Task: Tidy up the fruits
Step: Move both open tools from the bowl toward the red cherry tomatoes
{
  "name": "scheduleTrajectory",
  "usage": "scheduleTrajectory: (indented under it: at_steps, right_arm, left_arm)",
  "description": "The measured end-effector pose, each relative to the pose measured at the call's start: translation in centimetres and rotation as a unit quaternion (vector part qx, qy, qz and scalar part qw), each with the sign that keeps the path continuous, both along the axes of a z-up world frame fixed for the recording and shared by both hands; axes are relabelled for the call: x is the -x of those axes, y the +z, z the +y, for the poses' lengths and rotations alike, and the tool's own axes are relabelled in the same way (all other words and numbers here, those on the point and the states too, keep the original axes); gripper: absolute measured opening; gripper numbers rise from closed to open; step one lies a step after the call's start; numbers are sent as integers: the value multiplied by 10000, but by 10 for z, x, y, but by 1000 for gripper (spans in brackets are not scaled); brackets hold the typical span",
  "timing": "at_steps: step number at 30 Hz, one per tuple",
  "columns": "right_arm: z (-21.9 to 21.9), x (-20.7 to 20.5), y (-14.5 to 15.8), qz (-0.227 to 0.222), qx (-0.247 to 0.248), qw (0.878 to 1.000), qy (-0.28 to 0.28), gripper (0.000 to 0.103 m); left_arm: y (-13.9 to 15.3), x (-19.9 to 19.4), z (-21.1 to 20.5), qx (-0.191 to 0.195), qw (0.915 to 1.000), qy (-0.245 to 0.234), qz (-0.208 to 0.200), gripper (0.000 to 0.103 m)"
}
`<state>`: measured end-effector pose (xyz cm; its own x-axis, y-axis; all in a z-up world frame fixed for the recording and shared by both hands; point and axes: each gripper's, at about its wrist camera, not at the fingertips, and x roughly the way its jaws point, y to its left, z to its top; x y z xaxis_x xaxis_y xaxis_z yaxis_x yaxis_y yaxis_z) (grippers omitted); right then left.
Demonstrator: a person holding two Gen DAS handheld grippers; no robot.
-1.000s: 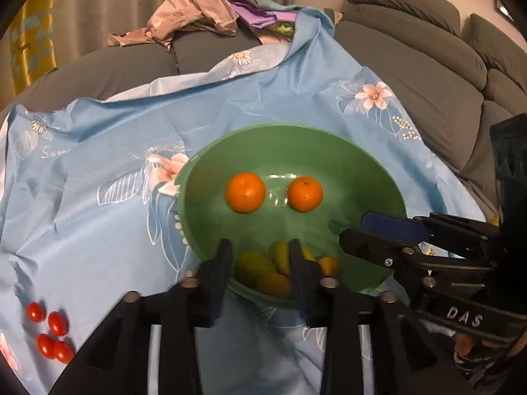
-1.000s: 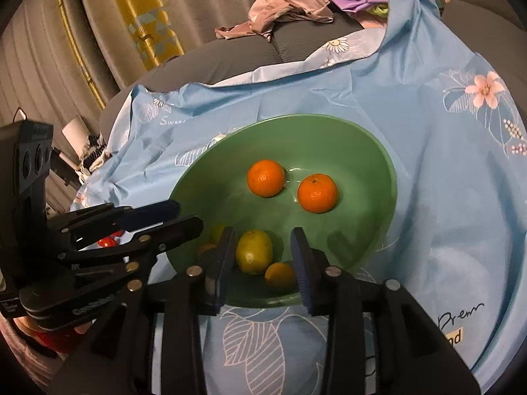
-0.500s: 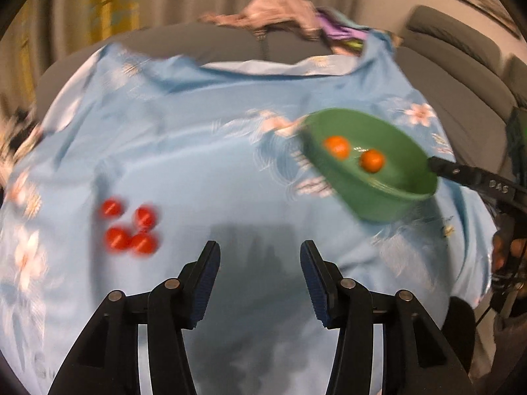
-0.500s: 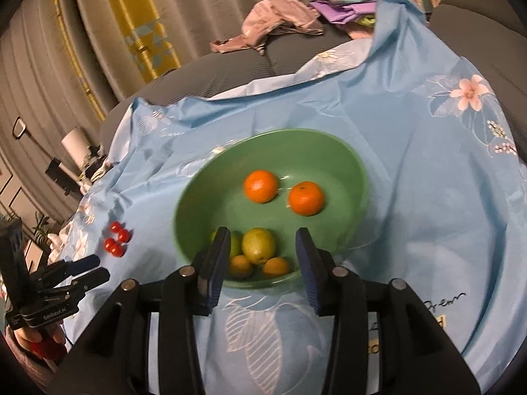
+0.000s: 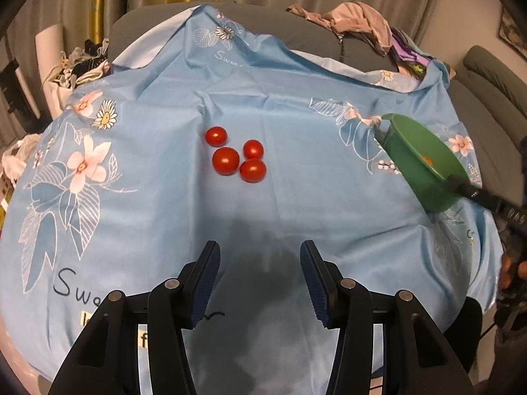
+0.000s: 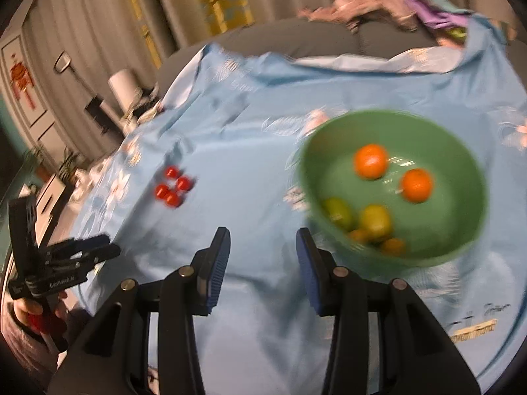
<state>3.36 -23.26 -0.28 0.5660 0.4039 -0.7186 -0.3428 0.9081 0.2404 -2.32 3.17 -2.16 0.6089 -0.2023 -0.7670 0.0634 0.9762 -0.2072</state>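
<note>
Several small red tomatoes (image 5: 235, 156) lie clustered on the blue flowered cloth (image 5: 164, 197), ahead of my open, empty left gripper (image 5: 260, 283). They also show in the right wrist view (image 6: 173, 187). A green bowl (image 6: 461, 151) holds two oranges (image 6: 370, 161), two yellow-green fruits (image 6: 375, 220) and small orange ones. It sits to the right of my open, empty right gripper (image 6: 262, 263). In the left wrist view the bowl (image 5: 418, 151) stands at the far right, with the right gripper's tip (image 5: 467, 191) beside it. The left gripper (image 6: 79, 250) shows at the right wrist view's left edge.
The cloth covers a grey sofa (image 5: 487, 105). A heap of clothes (image 5: 359, 23) lies at the back. Clutter and a white roll (image 5: 49, 59) stand at the far left, beyond the cloth's edge. Curtains hang behind.
My left gripper has swung left from the bowl and now faces the tomatoes, with its jaws wider. My right gripper has pulled back and turned left, so the bowl sits to its right.
</note>
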Motion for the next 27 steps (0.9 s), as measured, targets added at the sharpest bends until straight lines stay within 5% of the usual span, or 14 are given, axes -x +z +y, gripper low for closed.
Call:
scheduleTrajectory:
  at_steps: [11,27]
  right_arm:
    - [83,-1,-31,452,237,9942,947,43]
    - [138,-33,-43,566,526,9882,1324,43]
  left_arm:
    - [-4,-1,10,-38,9999,28,-106,50]
    - [-3,-27,20,-275,9990,-58,-354,50]
